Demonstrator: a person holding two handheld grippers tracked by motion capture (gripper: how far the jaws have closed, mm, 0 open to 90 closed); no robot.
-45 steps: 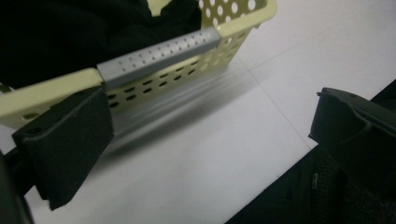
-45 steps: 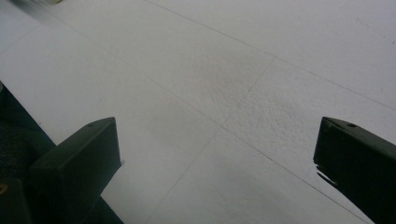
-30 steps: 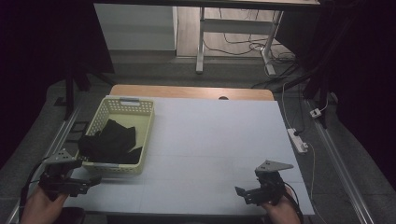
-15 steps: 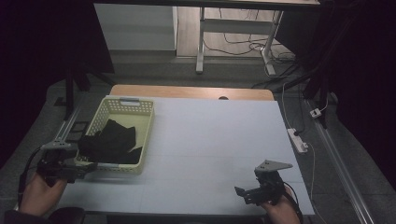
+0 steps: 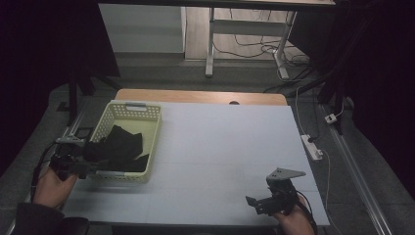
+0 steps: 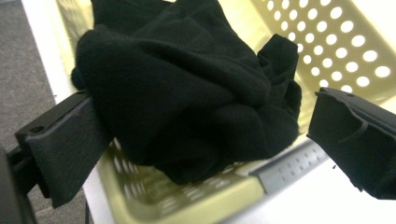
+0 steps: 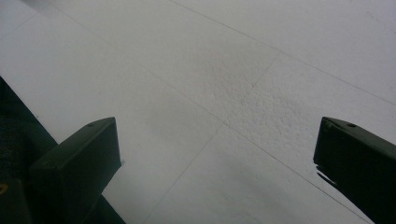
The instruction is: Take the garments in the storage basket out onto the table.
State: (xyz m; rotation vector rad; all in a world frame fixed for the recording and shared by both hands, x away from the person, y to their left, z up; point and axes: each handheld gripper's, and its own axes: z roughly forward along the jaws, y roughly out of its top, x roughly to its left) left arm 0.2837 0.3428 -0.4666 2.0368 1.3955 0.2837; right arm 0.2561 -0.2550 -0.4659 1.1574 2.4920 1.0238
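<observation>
In the high view, a pale yellow perforated basket [image 5: 128,139] is seen standing on the left part of a white table [image 5: 220,147], and a crumpled black garment [image 5: 116,149] is heaped inside it, toward the near end. The left gripper [image 5: 95,164] is held at the basket's near left corner, with its tips over the near rim and beside the dark cloth; from this height it cannot be told whether cloth is touched. The right gripper [image 5: 257,203] is held low over the near right part of the table, well apart from the basket, with a grey three-cornered plate on top and bare table surface before it. A white power strip [image 5: 312,147] is seen on the floor just past the table's right edge. In the left gripper view, the jaws of the left gripper [image 6: 205,135] are shown spread wide, one at each side of the black garment [image 6: 187,88], which is bunched in folds between them; the left jaw appears to lie against the cloth, while the right jaw stands clear of it. The basket [image 6: 327,42] wall with its round holes is seen behind, and its near rim lies below the cloth. In the right gripper view, the jaws of the right gripper [image 7: 217,163] are likewise spread wide apart, with nothing between them, above the textured white table [image 7: 224,70].
</observation>
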